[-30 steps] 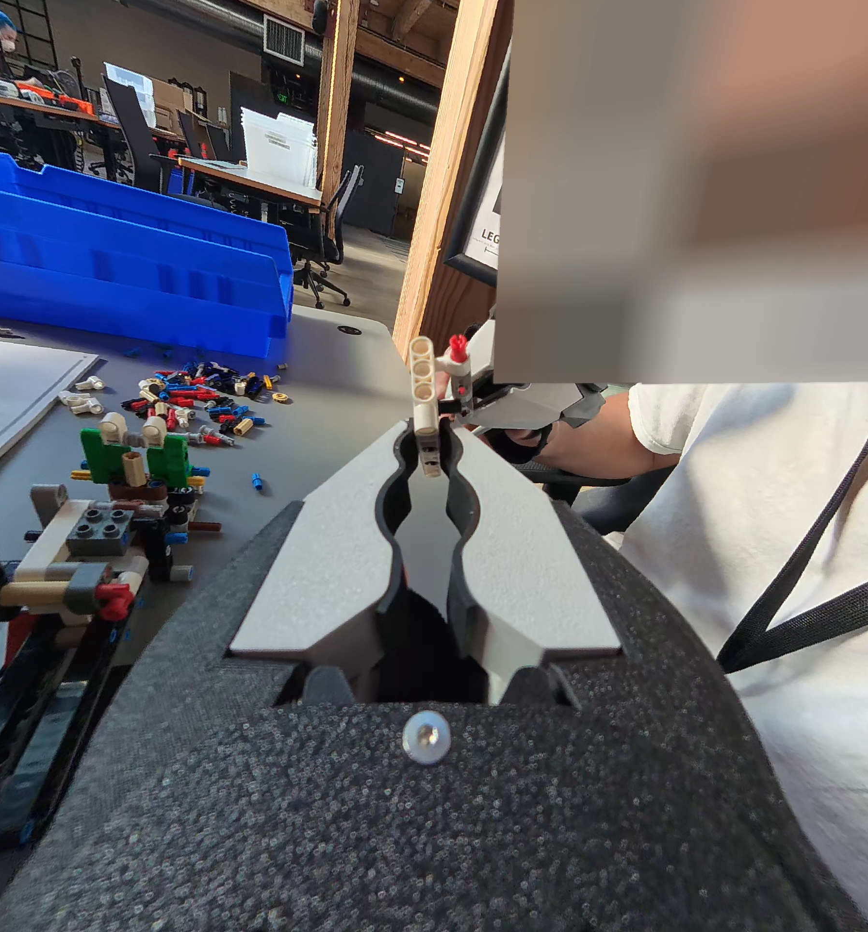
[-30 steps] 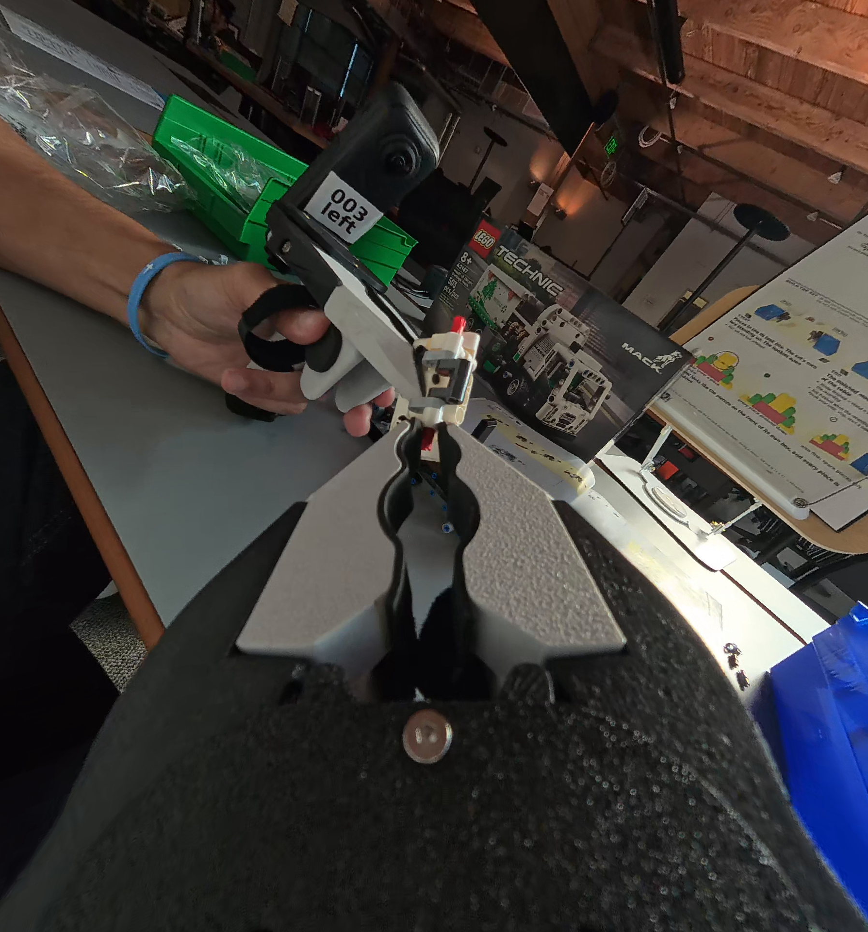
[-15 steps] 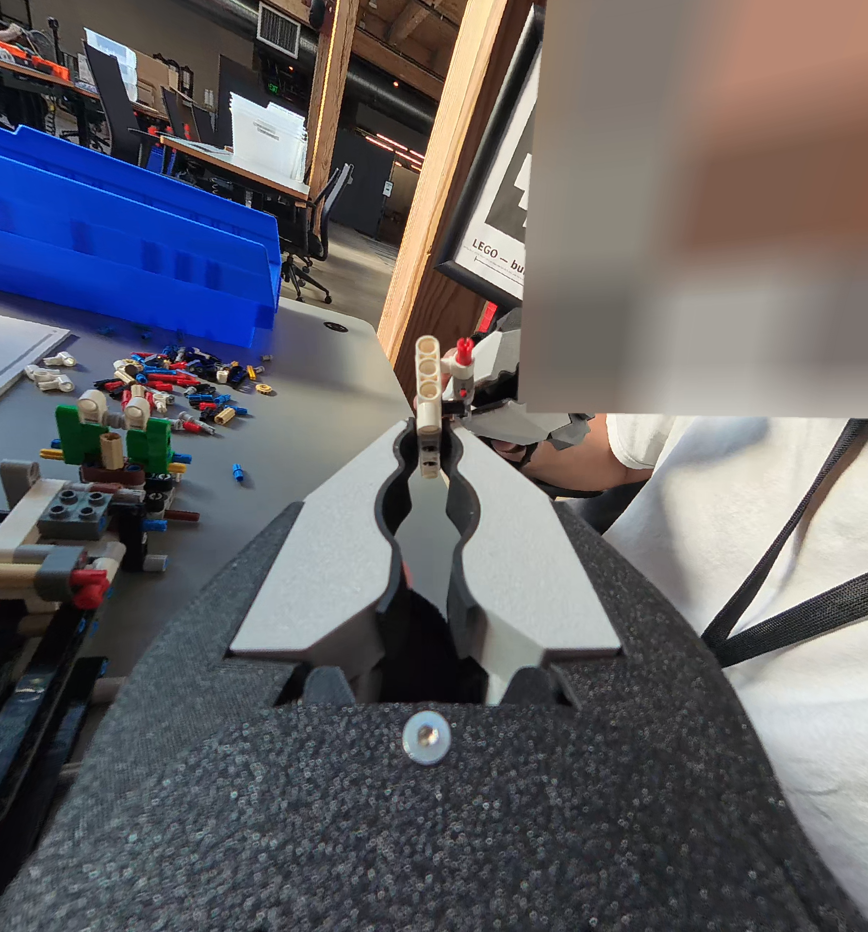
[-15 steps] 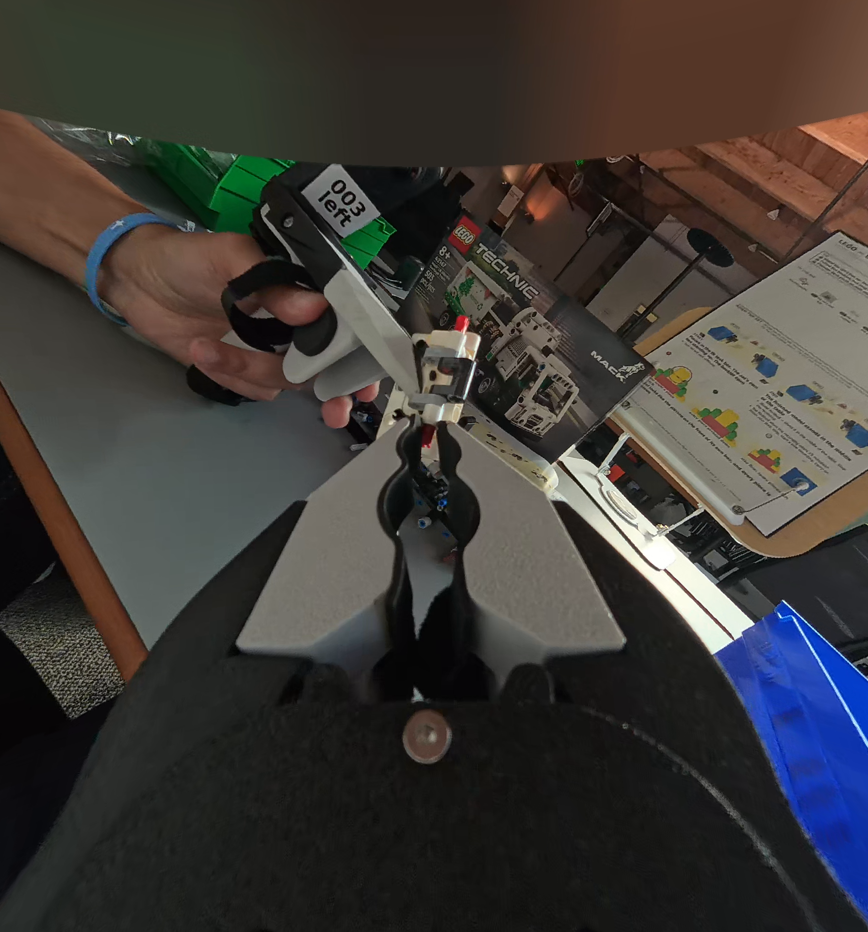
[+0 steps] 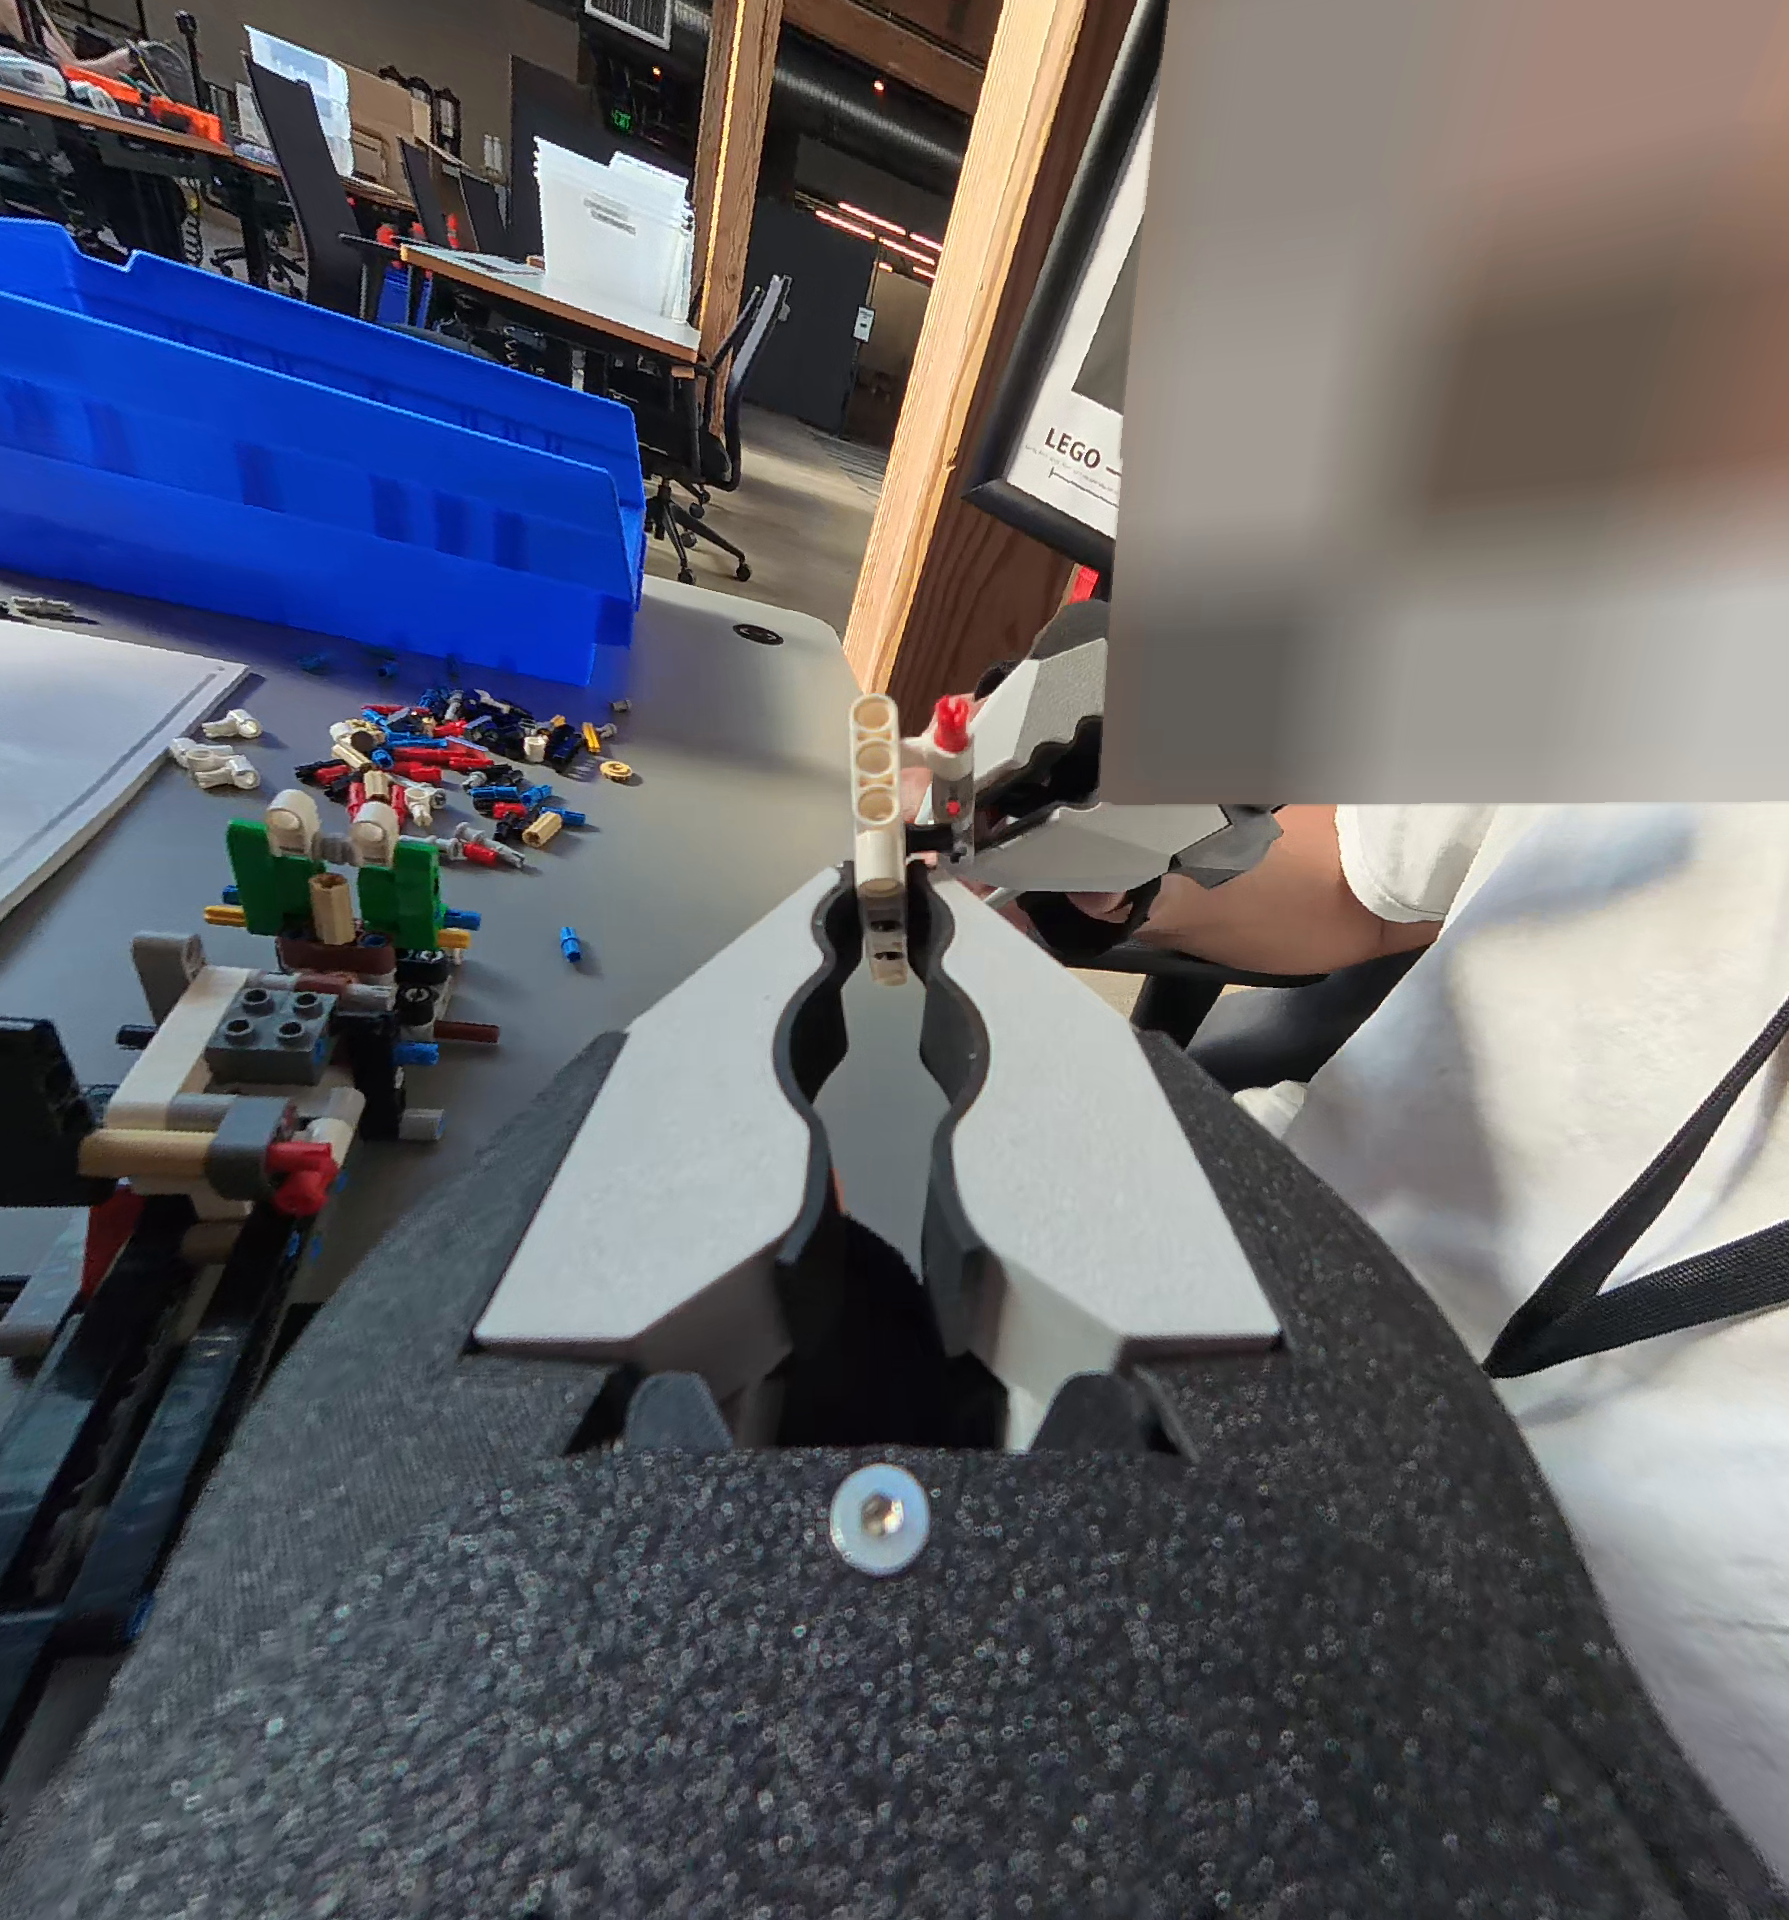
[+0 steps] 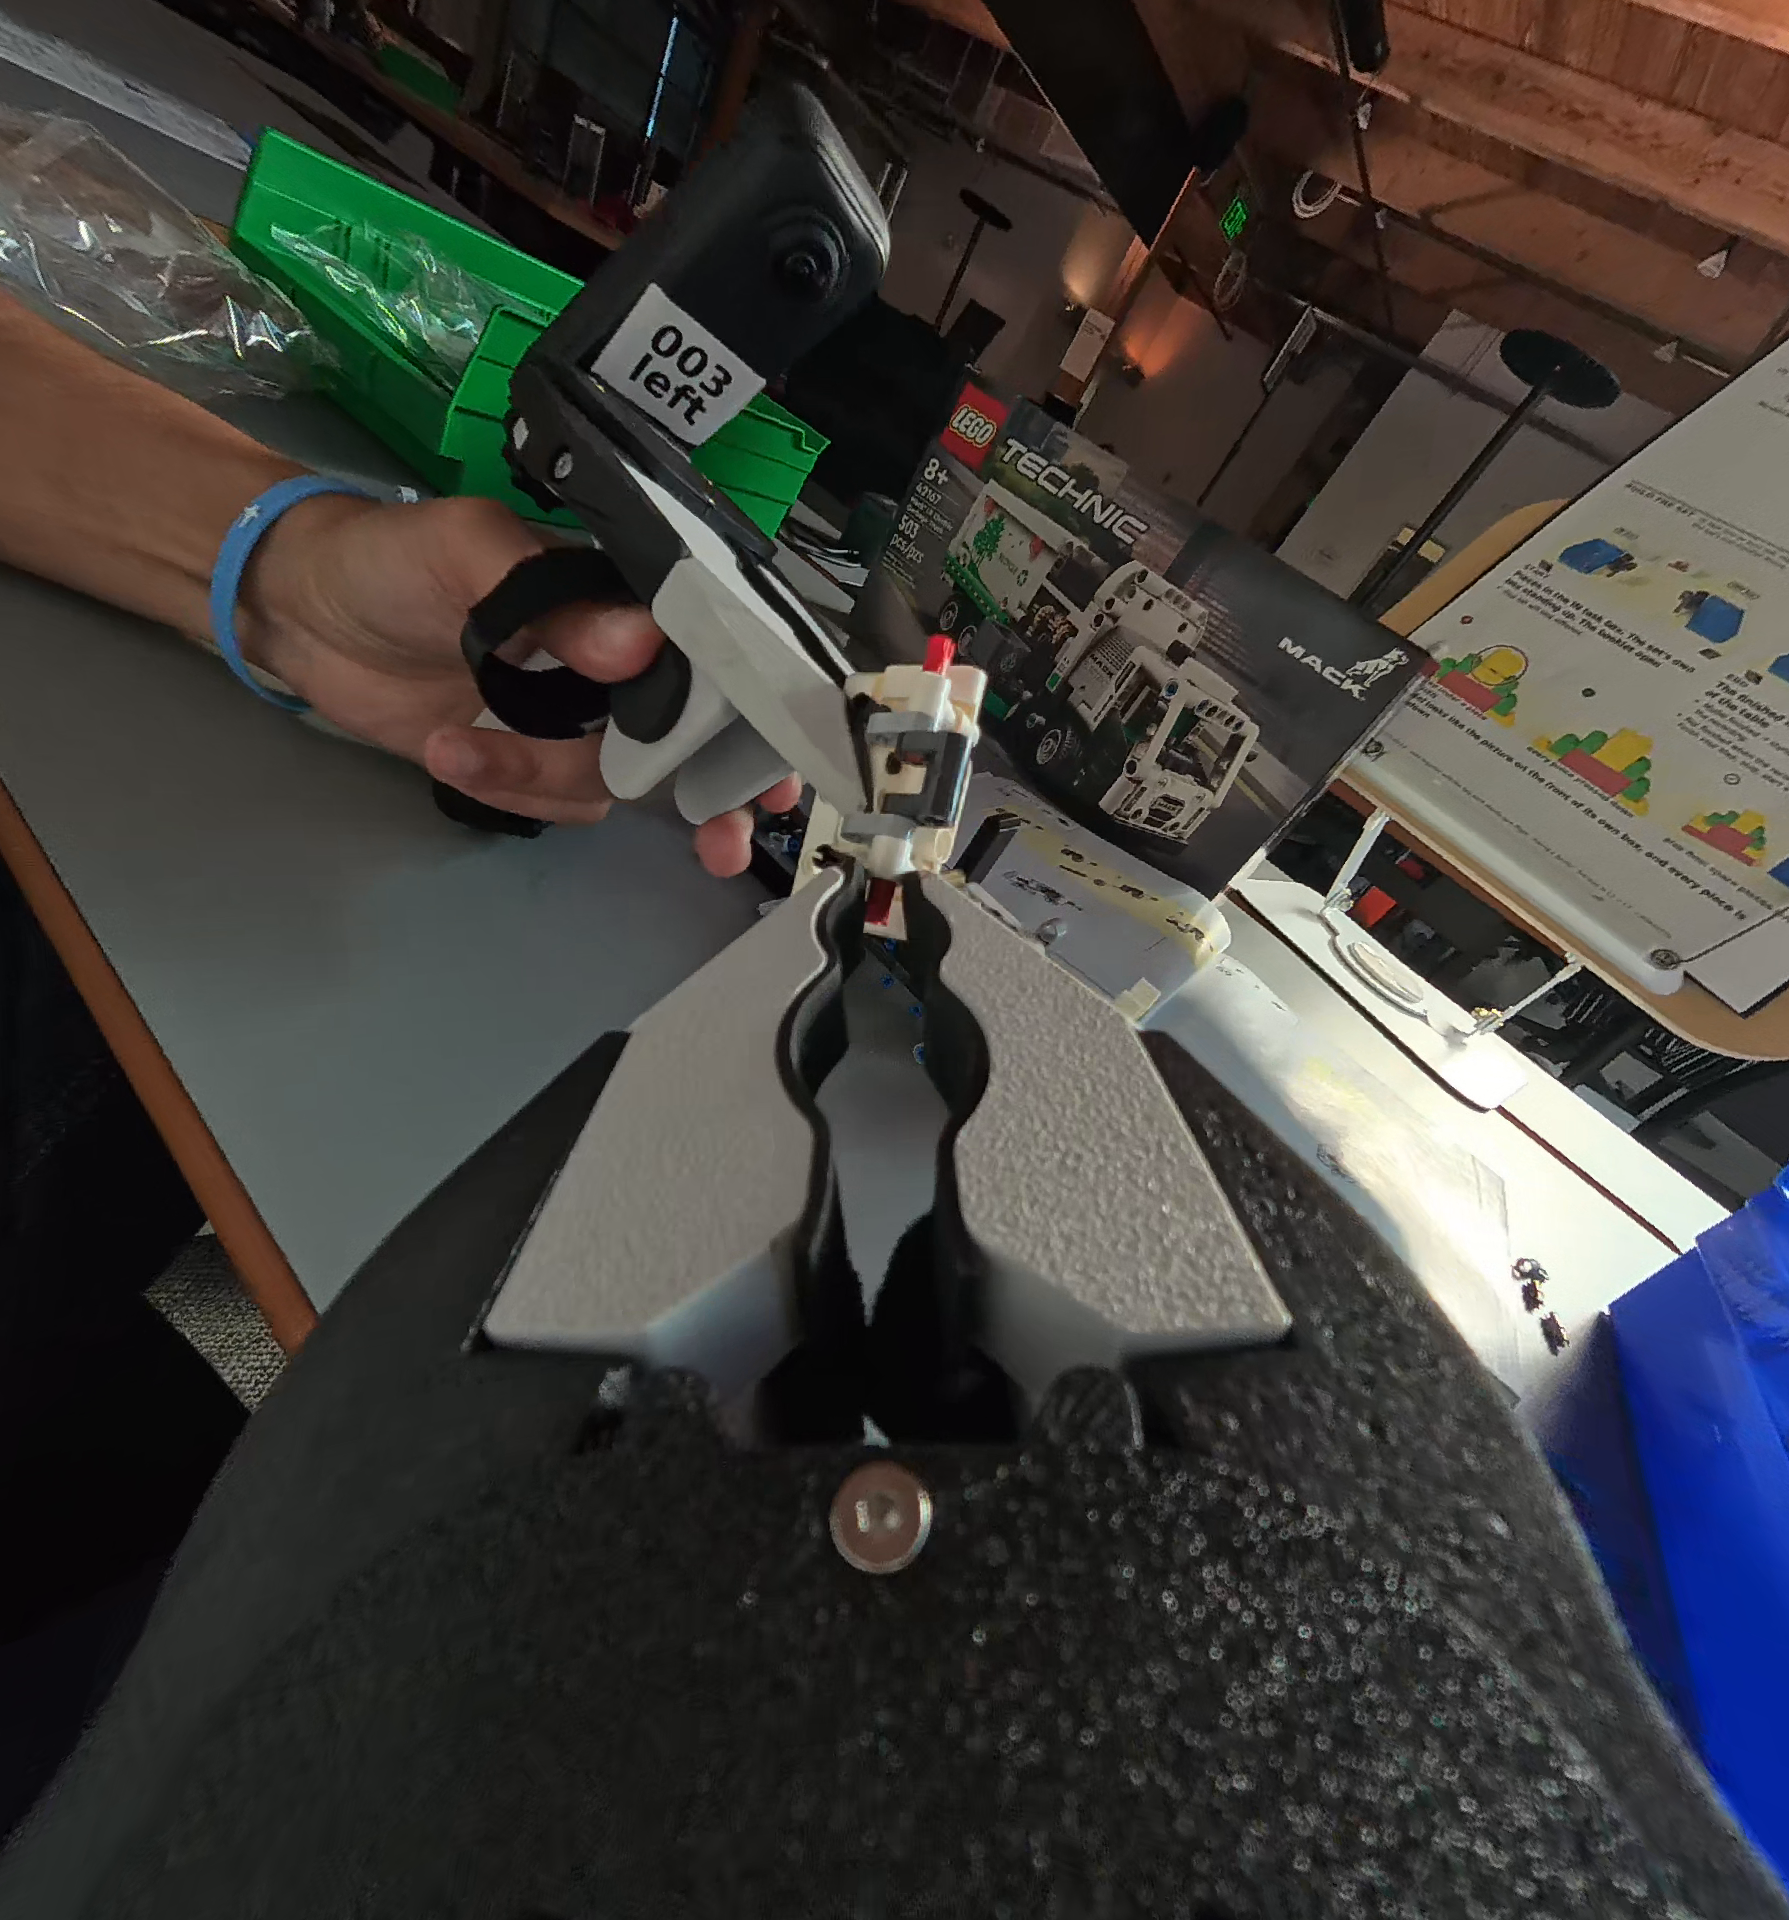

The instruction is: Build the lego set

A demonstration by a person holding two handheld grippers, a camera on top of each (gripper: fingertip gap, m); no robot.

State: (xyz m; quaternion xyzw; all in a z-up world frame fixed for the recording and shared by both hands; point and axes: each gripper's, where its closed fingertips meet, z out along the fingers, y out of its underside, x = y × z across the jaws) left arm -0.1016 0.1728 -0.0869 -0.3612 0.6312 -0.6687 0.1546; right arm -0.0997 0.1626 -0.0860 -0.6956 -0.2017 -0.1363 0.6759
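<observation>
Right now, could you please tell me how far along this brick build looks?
Partly done: a chunk of the model already stands assembled on the table. In hand: the left gripper pinches a small white and grey assembly by its white beam, while the right gripper grips a red pin at its lower end. Left: a pile of loose pieces is still unused.

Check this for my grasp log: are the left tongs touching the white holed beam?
Touching. In the left wrist view, the left tongs pinch the lower end of the white holed beam from both sides.
</observation>
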